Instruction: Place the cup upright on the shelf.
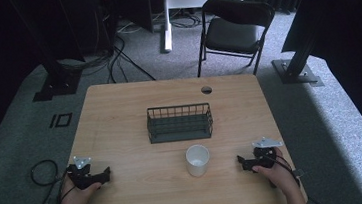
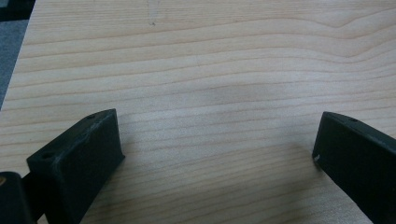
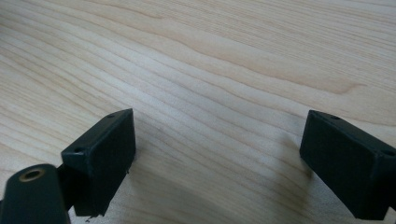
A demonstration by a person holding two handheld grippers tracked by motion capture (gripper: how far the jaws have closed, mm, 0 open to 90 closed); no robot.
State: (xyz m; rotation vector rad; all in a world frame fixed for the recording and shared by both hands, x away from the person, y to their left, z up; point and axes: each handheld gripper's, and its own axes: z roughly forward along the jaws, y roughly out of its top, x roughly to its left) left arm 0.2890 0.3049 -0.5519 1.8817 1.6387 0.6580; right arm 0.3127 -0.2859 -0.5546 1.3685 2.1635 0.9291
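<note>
Table (image 1: 120, 123) of pale wood, carrying a dark wire basket (image 1: 180, 122) at centre and a white cup (image 1: 197, 159) just in front of it, upright, mouth facing up. Cup and basket near each other but not touching.

Left gripper (image 1: 106, 173) resting near the table's near-left corner, held by the left hand (image 1: 75, 197), jaws pointing inward toward the cup, cup lying well ahead of the jaw tips. Jaws standing wide apart and released, grasping nothing; bare wood grain (image 2: 210, 93) lying between and beyond them in the left gripper view.

Right gripper (image 1: 241, 161) resting near the near-right corner, held by the right hand (image 1: 276, 173), jaws likewise pointing inward toward the cup, cup lying ahead of the tips with a clear gap. Jaws spread and released, holding nothing; bare wood (image 3: 219, 84) showing between them in the right gripper view.

Grey three-cornered plates sitting on top of both grippers; cable (image 1: 40, 173) trailing off the table's left edge behind the left jaws.

Black folding chair (image 1: 234, 26) standing on grey carpet (image 1: 331, 117) beyond the table's far edge.
</note>
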